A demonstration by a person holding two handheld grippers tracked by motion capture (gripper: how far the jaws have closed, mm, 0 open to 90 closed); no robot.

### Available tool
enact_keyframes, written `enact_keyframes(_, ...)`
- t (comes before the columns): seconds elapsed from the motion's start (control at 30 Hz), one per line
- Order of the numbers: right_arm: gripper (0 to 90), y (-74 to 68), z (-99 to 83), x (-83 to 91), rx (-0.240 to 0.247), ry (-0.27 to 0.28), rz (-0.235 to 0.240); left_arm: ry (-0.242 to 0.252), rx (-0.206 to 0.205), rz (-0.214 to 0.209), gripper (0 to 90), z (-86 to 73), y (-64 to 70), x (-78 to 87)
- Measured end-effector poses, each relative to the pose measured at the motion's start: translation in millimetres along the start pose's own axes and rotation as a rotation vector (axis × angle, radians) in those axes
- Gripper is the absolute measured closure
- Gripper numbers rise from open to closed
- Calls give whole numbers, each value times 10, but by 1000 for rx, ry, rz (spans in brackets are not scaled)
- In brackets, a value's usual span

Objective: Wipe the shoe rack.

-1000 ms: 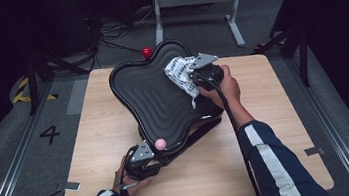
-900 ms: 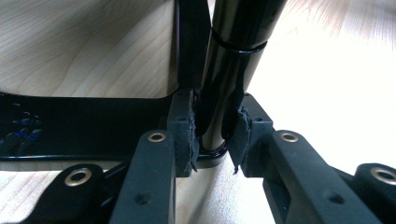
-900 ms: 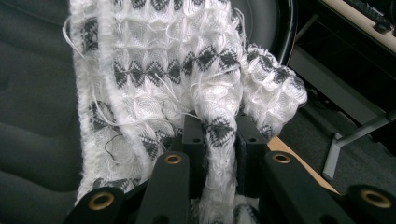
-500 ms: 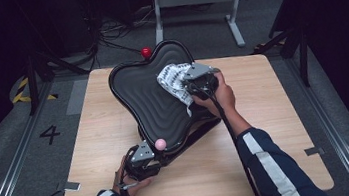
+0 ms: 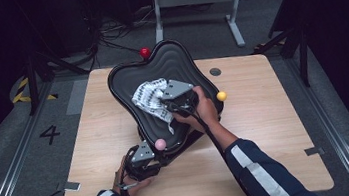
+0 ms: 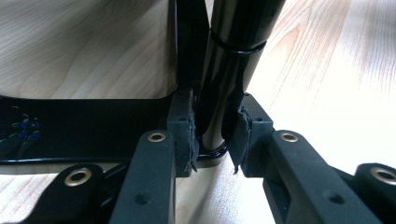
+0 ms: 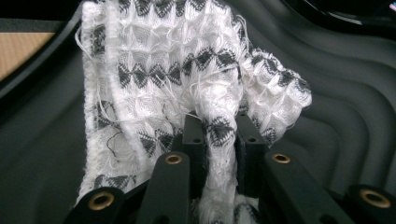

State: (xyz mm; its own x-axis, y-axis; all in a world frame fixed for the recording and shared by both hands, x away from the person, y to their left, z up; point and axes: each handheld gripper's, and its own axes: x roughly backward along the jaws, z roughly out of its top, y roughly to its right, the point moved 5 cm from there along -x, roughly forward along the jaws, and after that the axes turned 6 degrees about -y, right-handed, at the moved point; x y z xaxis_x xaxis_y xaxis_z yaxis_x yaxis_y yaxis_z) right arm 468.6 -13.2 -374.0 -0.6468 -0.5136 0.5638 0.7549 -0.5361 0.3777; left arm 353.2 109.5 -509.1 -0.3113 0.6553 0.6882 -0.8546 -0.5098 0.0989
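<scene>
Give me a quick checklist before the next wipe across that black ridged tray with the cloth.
1. Right gripper pinching the cloth: ok, a fold sits between its jaws.
2. Cloth touching the ridged black tray: ok.
3. Left gripper clamped on the tray's black post: ok, pads press both sides.
4. Tray tilted up off the table: ok.
5. Yellow ball away from the cloth: ok, beside the tray's right rim.
6. Tray surface clean: cannot tell.
</scene>
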Motion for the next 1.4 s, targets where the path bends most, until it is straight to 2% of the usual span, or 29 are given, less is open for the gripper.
enact_keyframes(0.07, 784, -111, 43, -1, 25, 7, 25, 0, 1, -1, 716, 0, -1, 0)
enact_keyframes(0.13, 784, -157, 60, -1, 57, 3, -7, -3, 1, -1, 716, -1, 0, 3)
enact_keyframes(0.17, 784, -157, 59, 0, 62, 2, -8, -2, 1, -1, 716, 0, -1, 3)
enact_keyframes(0.3, 782, -95, 29, 2, 30, 12, 27, -2, 0, -1, 716, 0, -1, 3)
enact_keyframes(0.43, 782, 21, -28, 9, 36, -16, -23, -3, 0, 1, 716, -1, 0, 4)
enact_keyframes(0.5, 782, 114, -79, 17, 12, -21, -21, -2, 1, 1, 715, 0, -1, 4)
enact_keyframes(0.83, 783, 677, -460, 78, -72, -114, -144, 0, 1, 7, 710, 1, -4, 4)
enact_keyframes(1.07, 783, 923, -673, 126, -131, -155, -186, 5, 7, 7, 710, 2, -6, 2)
enact_keyframes(1.2, 784, 968, -722, 137, -142, -158, -192, 1, 5, 9, 710, 1, -5, 5)
enact_keyframes(1.4, 784, 924, -702, 141, -146, -157, -191, 3, 8, 7, 708, 1, -5, 2)
